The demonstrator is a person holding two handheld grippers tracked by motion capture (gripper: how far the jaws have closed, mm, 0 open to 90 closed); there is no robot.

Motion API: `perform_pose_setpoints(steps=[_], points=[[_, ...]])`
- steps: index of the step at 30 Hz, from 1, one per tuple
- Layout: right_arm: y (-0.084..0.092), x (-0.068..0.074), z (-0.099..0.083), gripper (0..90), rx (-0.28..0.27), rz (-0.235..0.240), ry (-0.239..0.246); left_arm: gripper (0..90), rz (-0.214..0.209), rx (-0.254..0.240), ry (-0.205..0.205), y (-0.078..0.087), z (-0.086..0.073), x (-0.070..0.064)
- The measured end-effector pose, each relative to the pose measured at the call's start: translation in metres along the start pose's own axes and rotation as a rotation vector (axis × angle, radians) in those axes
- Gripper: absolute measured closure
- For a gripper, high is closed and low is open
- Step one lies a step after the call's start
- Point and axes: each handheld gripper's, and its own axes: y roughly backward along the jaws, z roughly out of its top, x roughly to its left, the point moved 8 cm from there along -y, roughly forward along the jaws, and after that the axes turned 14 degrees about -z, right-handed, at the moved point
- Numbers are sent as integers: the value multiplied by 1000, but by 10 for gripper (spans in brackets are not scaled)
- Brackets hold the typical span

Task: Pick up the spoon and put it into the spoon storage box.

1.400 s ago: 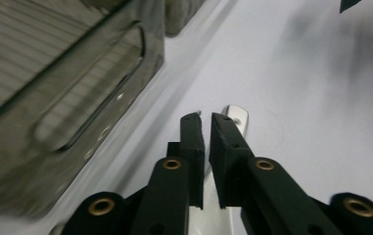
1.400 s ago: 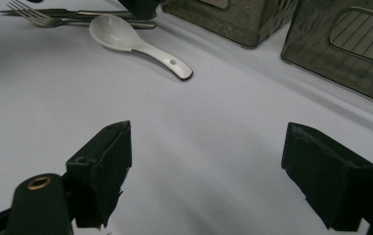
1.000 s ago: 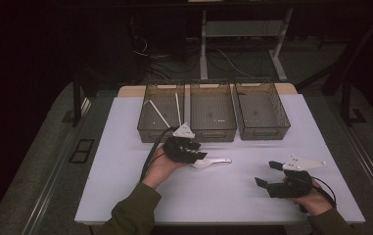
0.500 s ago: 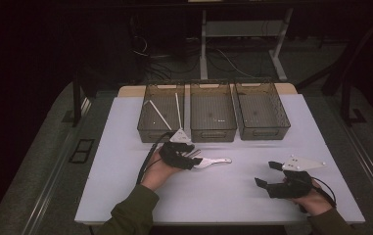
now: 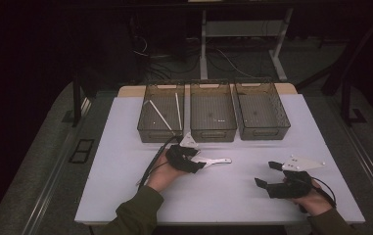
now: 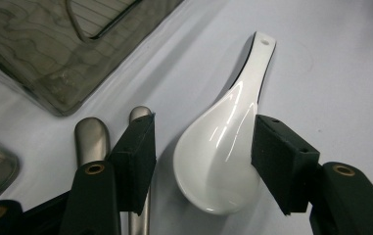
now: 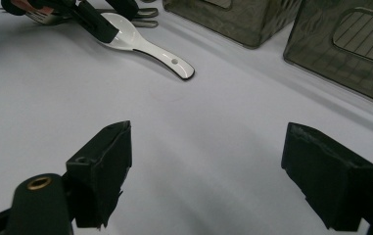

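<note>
I am working on the glossy white ceramic soup spoon, which is lying on the white table in front of the bins, its bowl between the two pads of my left gripper. The jaws have just been closing a little around it; the right pad is meeting the bowl's edge, while I am seeing a gap at the left pad, so I am not calling it a firm grip yet. Beside the left pad, two brushed metal utensil handles are lying on the table. My right gripper is resting apart with its jaws wide and nothing between them.

Judging by this, the sorting is hardly under way: the spoon and the metal pieces are waiting. Of the three smoky translucent plastic bins, the left one is holding two pale thin sticks; the middle and right ones are looking empty.
</note>
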Motion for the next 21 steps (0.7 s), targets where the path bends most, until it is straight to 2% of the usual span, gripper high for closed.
perform_pose_setpoints(steps=[11,19,20,21], points=[[0,0,0,189,0,0,-3,471,-3,26,-12,-2,-3,-3],[1,-1,0,189,0,-2,-3,548,-39,44,-20,-5,-4,-10],[1,-1,0,189,-1,-3,-2,557,-38,62,-42,-6,-5,-12],[1,-1,0,189,-1,-3,-2,559,-38,62,-42,-6,-5,-12]])
